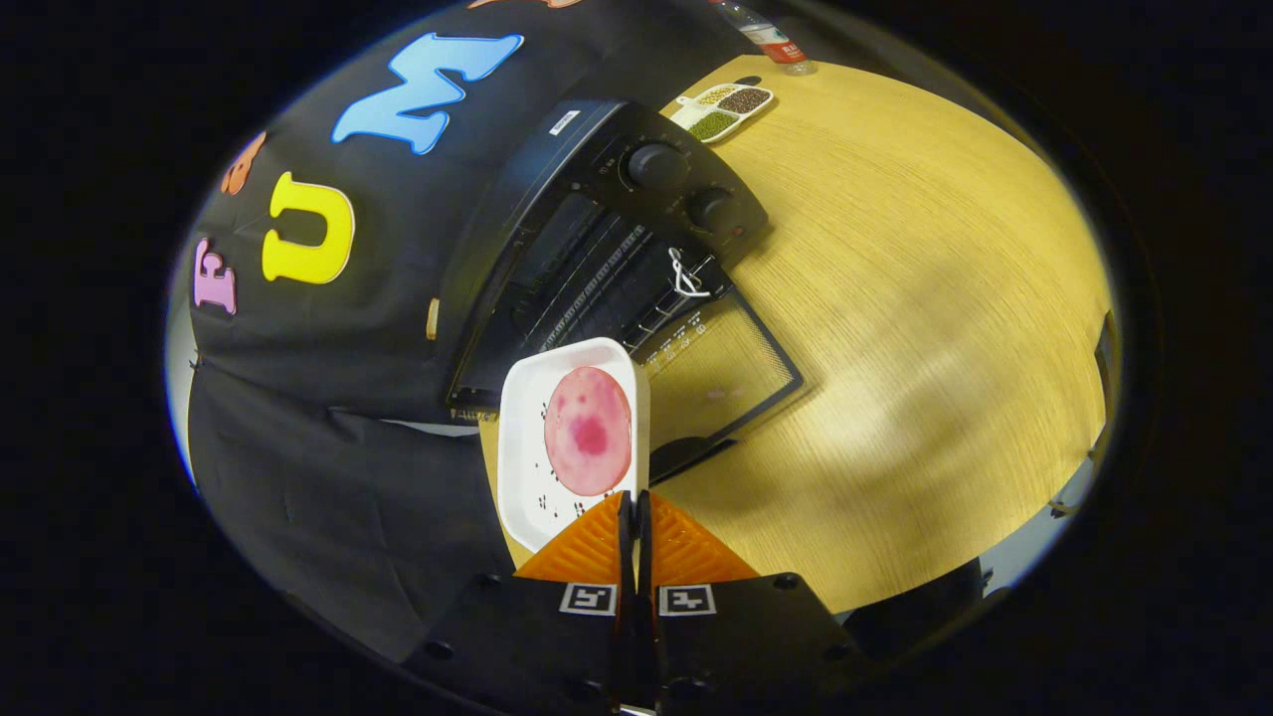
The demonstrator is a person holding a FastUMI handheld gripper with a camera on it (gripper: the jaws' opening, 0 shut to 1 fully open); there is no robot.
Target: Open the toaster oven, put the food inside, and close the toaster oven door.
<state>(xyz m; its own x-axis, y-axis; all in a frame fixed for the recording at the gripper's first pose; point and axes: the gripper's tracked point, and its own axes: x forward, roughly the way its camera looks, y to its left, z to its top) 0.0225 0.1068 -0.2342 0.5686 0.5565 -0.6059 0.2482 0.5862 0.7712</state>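
Orange claw fingers pinched together on the near rim of our white tray, gripping it. Pink round food sits on the tray, just ahead of the fingertips. Black toaster oven at 12 o'clock beyond, door dropped open onto the wood surface.
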